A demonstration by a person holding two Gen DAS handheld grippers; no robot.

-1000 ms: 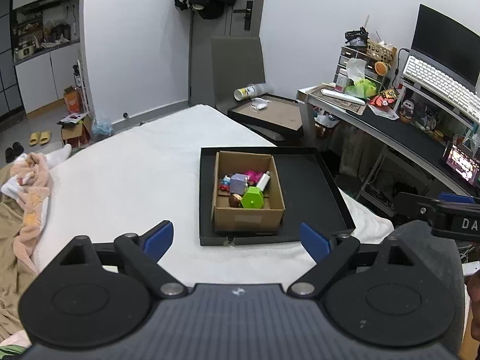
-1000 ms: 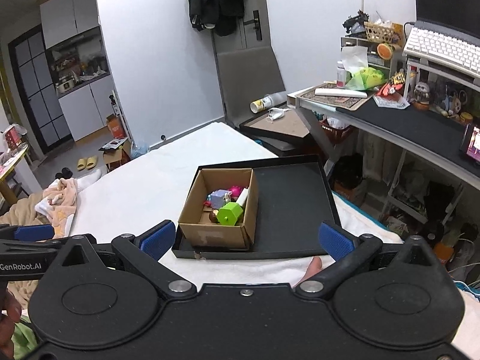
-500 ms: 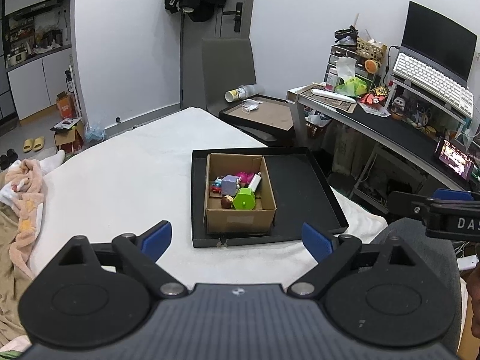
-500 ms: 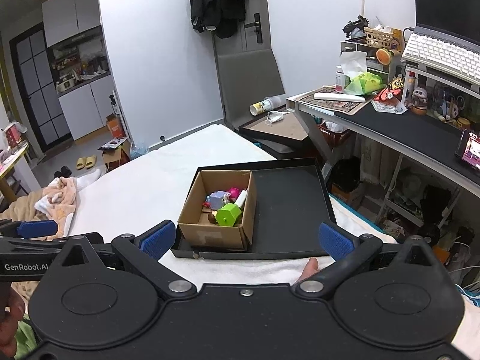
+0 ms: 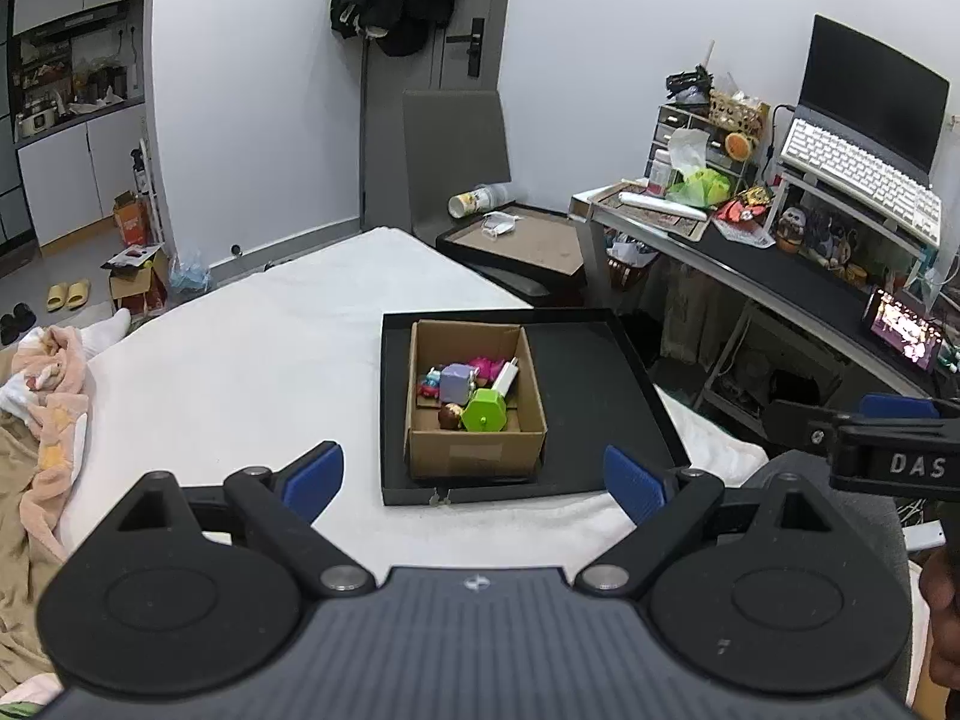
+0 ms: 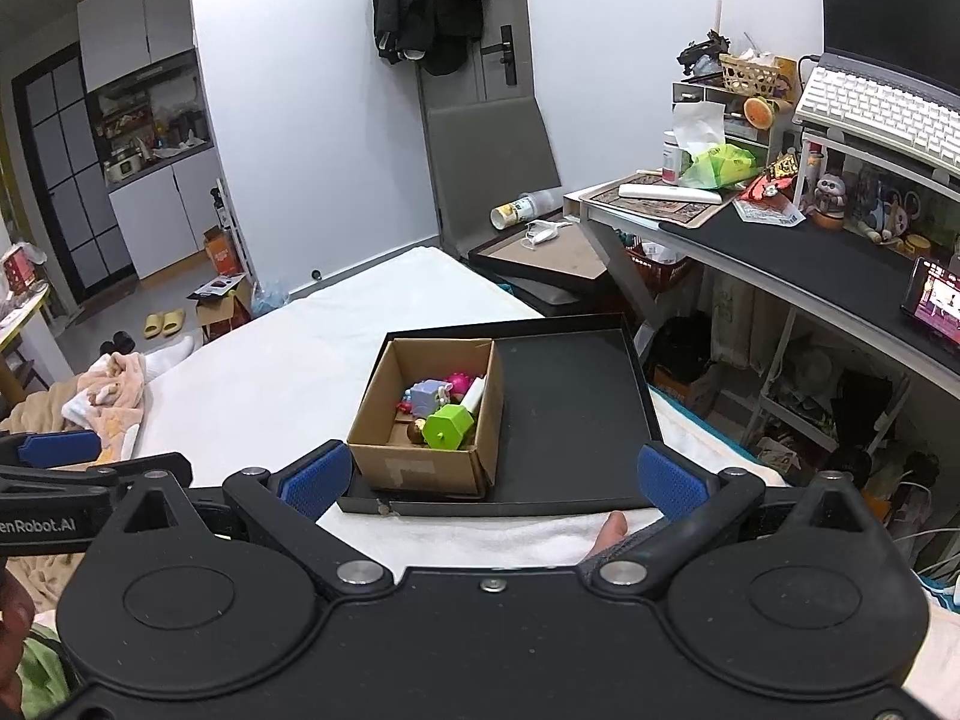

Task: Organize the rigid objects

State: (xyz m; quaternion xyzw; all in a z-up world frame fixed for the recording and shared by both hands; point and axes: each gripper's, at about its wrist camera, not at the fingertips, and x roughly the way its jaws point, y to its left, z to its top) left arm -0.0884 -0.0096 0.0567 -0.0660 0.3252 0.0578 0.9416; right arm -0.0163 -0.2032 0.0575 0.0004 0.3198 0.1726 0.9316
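Both the left gripper (image 5: 474,474) and the right gripper (image 6: 492,477) hang wide open and empty, near the black tray (image 5: 600,396) on the white bed (image 5: 252,360). The cardboard box (image 5: 477,453) sits in the tray's left half, holding hard plastic toys: a green faceted piece (image 5: 486,411), a lilac cube (image 5: 454,381), perhaps a small figure. Reach in from above and pinch flat faces, avoiding the box's thin walls.

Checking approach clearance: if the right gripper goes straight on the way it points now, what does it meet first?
Probably the black tray: the right gripper, open and empty, frames its near rim and the right side of the cardboard box. Nothing shows between; depth is unclear, so the box's near right corner could come first.
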